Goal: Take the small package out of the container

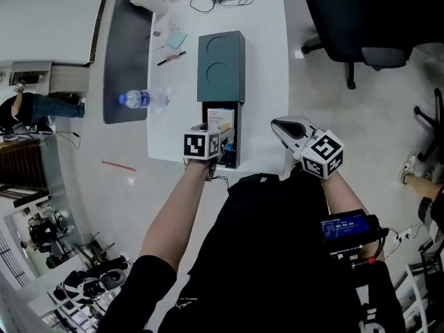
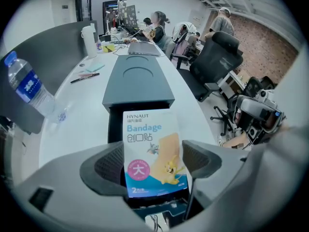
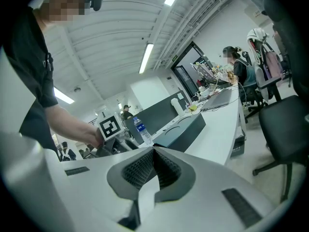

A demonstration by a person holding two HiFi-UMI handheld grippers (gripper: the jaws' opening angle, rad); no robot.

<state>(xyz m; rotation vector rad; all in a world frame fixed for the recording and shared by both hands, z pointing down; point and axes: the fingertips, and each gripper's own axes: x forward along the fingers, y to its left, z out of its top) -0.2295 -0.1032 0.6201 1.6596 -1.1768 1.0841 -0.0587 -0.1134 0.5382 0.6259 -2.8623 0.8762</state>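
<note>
pinched in the left gripper [image 2: 153, 154], the small package [image 2: 150, 144], white-blue and marked "bandage", hid most of the container's [image 2: 140, 81] open end; the right gripper [image 3: 153, 152] had its fingers [image 3: 139, 170] pressed together.

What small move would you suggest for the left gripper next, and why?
Probably draw the left gripper back and up, carrying the bandage package clear of the container's open drawer: its jaws already clamp the package, which appears to sit over the drawer opening.
</note>
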